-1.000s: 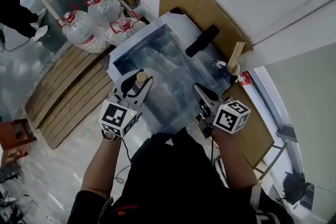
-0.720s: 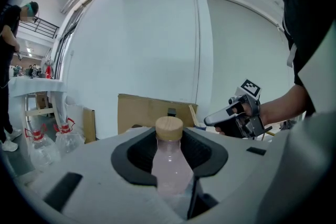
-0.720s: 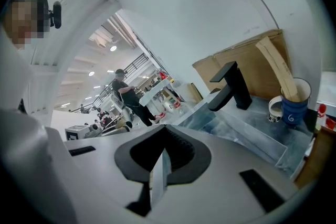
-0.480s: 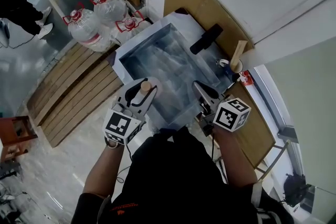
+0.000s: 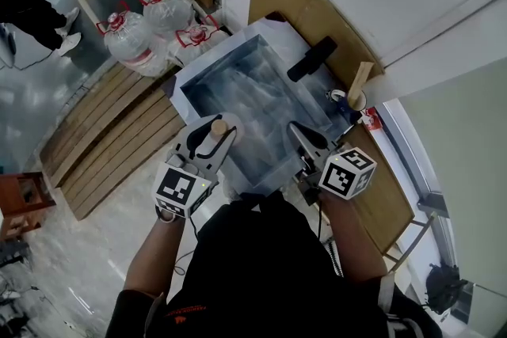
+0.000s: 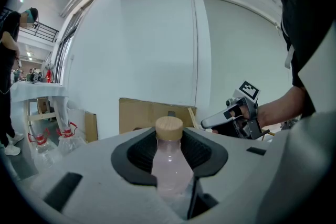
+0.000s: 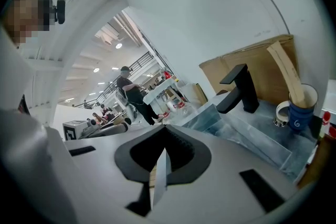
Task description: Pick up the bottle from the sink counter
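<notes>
Sink counter (image 5: 190, 87) sits at twelve o'clock. Left gripper (image 5: 212, 134) is clamped on the bottle (image 6: 169, 165); right gripper (image 5: 295, 129) is closed on nothing. Slick-looking bottle could slip out if that squeeze eases.

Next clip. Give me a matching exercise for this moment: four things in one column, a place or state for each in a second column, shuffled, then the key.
Column one
1. bottle
2. faucet
3. blue cup
4. right gripper

Column two
A. fingers closed together, nothing between them
B. beside the sink, with a wooden stick standing in it
C. clamped in the left gripper
D. black, standing at the sink's rim

Pairs: 1-C, 2-D, 3-B, 4-A
</notes>
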`<action>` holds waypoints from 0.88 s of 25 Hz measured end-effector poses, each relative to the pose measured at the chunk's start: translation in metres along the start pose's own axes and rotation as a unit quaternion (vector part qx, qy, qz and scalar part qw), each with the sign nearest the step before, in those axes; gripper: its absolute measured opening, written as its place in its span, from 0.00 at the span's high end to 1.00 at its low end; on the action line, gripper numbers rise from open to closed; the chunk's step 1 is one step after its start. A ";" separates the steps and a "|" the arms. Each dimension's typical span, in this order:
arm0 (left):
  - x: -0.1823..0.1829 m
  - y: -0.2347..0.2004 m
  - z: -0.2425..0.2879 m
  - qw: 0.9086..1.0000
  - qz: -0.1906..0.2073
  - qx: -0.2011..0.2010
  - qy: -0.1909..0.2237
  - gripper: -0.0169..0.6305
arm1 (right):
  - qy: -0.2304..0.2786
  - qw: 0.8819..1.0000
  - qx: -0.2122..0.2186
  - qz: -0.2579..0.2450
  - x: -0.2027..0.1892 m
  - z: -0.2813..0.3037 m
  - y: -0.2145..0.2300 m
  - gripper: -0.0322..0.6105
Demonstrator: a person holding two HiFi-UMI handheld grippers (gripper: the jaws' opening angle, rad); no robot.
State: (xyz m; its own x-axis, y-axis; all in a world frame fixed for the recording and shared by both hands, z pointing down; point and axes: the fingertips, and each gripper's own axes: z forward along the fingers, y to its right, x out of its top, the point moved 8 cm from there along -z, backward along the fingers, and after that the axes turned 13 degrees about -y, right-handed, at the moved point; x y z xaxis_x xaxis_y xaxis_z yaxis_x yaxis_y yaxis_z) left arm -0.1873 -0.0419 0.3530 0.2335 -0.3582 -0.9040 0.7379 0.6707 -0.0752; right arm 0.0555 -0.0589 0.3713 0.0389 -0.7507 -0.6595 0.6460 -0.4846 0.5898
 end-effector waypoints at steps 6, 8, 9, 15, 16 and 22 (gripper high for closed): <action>0.004 0.004 0.007 1.000 -0.002 -0.007 -0.001 0.75 | -0.002 1.000 0.007 -0.012 0.003 0.000 0.001 0.95; 0.007 0.006 0.009 1.000 -0.013 -0.009 -0.004 0.75 | -0.002 1.000 0.008 -0.015 0.004 0.000 0.002 0.95; 0.007 0.007 0.010 1.000 -0.011 -0.010 -0.005 0.75 | -0.002 1.000 0.009 -0.017 0.004 -0.001 0.002 0.95; 0.006 0.009 0.012 1.000 -0.004 -0.010 -0.004 0.75 | -0.004 1.000 0.011 -0.024 0.004 -0.002 0.002 0.95; 0.006 0.009 0.013 1.000 -0.004 -0.010 -0.005 0.75 | -0.004 1.000 0.012 -0.024 0.004 -0.002 0.003 0.95; 0.011 0.013 0.014 1.000 -0.021 -0.012 -0.008 0.75 | -0.008 1.000 0.013 -0.022 0.003 -0.002 0.005 0.95</action>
State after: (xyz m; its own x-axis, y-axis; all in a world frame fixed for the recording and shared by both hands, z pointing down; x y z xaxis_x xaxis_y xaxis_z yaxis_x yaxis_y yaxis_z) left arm -0.1663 -0.0465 0.3477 0.2139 -0.3966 -0.8927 0.7315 0.6707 -0.1226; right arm 0.0606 -0.0629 0.3715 -0.0020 -0.7360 -0.6770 0.6271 -0.5283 0.5724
